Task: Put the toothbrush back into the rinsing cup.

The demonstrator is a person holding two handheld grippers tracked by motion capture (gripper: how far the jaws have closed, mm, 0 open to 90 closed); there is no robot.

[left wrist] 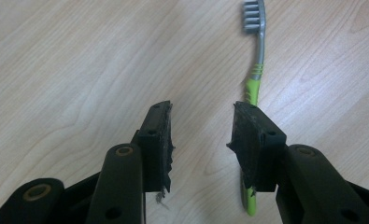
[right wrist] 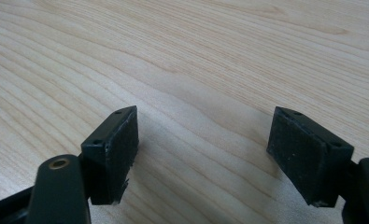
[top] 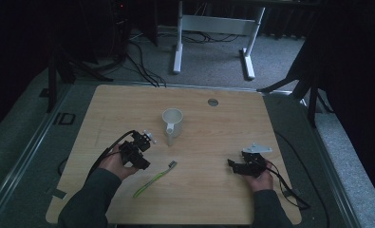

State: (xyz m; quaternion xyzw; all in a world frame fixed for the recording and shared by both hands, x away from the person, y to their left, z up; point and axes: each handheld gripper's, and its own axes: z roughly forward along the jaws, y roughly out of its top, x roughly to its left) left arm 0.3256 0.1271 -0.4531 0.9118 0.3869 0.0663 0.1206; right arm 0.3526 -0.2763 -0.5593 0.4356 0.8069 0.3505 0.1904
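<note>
Green-handled toothbrush (left wrist: 256,84) lies on the table (top: 213,137) just beside your left gripper (left wrist: 202,140), its handle passing under one jaw, long axis along them. Your left gripper gapes empty; your right gripper (right wrist: 205,154), well apart, spreads wider, empty too.

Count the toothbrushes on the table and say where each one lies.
1. A green toothbrush lies flat on the wooden table, in front of the white mug and just right of the left gripper. Nothing seems to hide another.
</note>
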